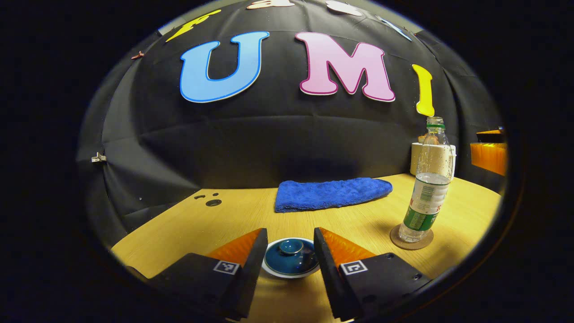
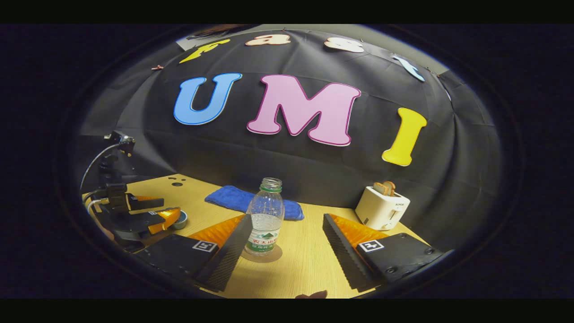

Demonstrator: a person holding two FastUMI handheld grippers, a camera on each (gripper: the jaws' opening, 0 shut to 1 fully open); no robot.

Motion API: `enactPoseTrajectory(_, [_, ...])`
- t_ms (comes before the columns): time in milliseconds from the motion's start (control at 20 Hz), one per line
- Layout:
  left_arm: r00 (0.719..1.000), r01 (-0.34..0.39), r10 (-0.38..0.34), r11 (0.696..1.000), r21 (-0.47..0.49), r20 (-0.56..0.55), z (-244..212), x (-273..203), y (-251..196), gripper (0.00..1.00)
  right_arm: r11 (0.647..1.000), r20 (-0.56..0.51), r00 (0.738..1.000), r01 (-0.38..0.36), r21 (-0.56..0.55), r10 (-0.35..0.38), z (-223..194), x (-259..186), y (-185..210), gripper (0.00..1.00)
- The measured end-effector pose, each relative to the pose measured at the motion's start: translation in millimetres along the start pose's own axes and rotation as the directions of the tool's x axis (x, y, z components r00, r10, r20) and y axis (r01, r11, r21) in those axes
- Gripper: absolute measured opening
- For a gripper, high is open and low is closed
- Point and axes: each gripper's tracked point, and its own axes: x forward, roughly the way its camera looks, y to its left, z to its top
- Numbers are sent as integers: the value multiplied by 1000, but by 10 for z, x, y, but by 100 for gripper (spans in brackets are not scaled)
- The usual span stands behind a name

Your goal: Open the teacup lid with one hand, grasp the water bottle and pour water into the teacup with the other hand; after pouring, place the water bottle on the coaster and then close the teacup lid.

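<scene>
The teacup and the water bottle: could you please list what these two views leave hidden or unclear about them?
- Teacup, left gripper view: the lid covers its inside, so any contents are hidden; the fingers flank it and mask its sides.
- Teacup, right gripper view: mostly behind the left gripper.
- Water bottle, right gripper view: water level too faint to judge.
- Coaster, right gripper view: partly under the bottle.

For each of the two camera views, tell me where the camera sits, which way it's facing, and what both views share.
Left gripper view: rides on the left gripper, low over the table, facing the booth wall; its open fingers flank the lidded teacup.
Right gripper view: rides on the right gripper, facing the same wall; its open fingers stand apart before the water bottle on the coaster, with the left gripper off to one side.
Shared: the water bottle, coaster, blue towel, toaster and teacup.
</scene>
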Motion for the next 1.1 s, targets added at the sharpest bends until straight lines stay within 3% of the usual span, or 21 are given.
enactPoseTrajectory(150, [1000, 7, -7, 1000, 28, -6, 8, 57, -42, 53, 1000, 0, 1000, -5, -11, 5, -12, 9, 5, 98])
enactPoseTrajectory(250, [1000, 0, 1, 999, 44, -13, -13, 70, -44, 51, 1000, -2, 1000, -5, -8, 5, -28, 21, 8, 98])
enactPoseTrajectory(300, [1000, -2, 3, 999, 47, -14, -16, 81, -52, 43, 1000, -3, 1000, -4, -4, 4, -40, 24, 3, 98])
enactPoseTrajectory(400, [1000, -12, 13, 999, 50, -17, -23, 92, -36, 46, 1000, -6, 1000, 0, 2, 0, -49, 32, -1, 98])
enactPoseTrajectory(550, [1000, -15, 16, 999, 43, -22, -29, 88, -29, 36, 1000, -7, 1000, 3, 5, -2, -64, 32, -10, 98])
enactPoseTrajectory(950, [1000, 10, -10, 1000, -10, 12, 168, 4, -49, 29, 1000, -4, 1000, -25, 16, 25, -91, 95, 52, 98])
enactPoseTrajectory(1100, [999, 7, -7, 1000, -7, 39, 346, -96, 9, 32, 998, -25, 998, -50, 36, 51, -194, 147, 142, 98])
